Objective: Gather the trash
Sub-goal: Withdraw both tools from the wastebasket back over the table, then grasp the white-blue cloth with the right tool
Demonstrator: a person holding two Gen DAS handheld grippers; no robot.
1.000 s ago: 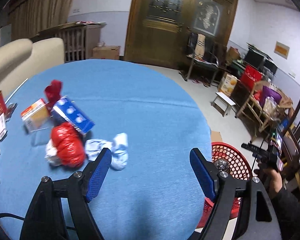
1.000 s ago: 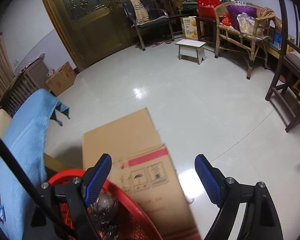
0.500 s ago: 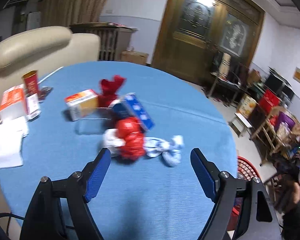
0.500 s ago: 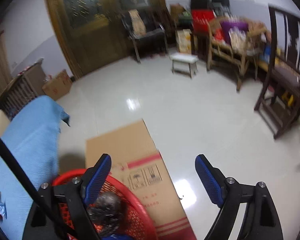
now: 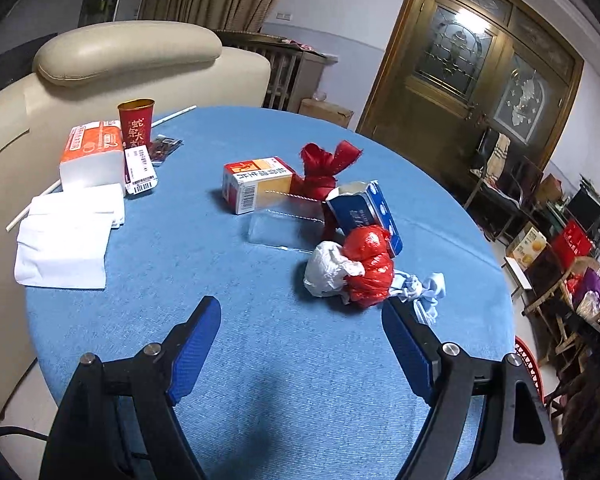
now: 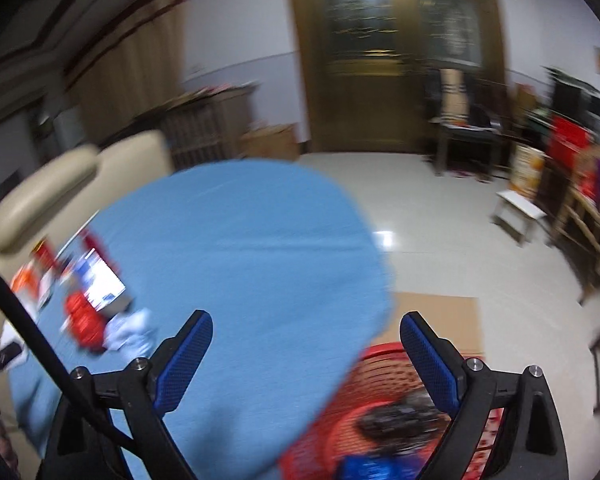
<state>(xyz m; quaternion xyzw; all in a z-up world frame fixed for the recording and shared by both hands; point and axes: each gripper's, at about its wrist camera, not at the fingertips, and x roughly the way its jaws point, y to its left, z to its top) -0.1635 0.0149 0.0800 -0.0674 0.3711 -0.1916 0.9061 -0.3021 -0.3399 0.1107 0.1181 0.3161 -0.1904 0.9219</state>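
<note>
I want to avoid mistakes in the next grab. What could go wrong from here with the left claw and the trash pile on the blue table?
1. The red bag, the white bag and the pale blue wad lie touching, so the open left claw may take only one and drag the others.
2. The blue carton leans against the pile and may tip over.
3. The right view is blurred, so aiming at the red basket could fail.

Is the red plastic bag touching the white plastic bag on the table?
Touching. The left wrist view shows the red bag pressed against the white bag, no tablecloth visible between them.
</note>
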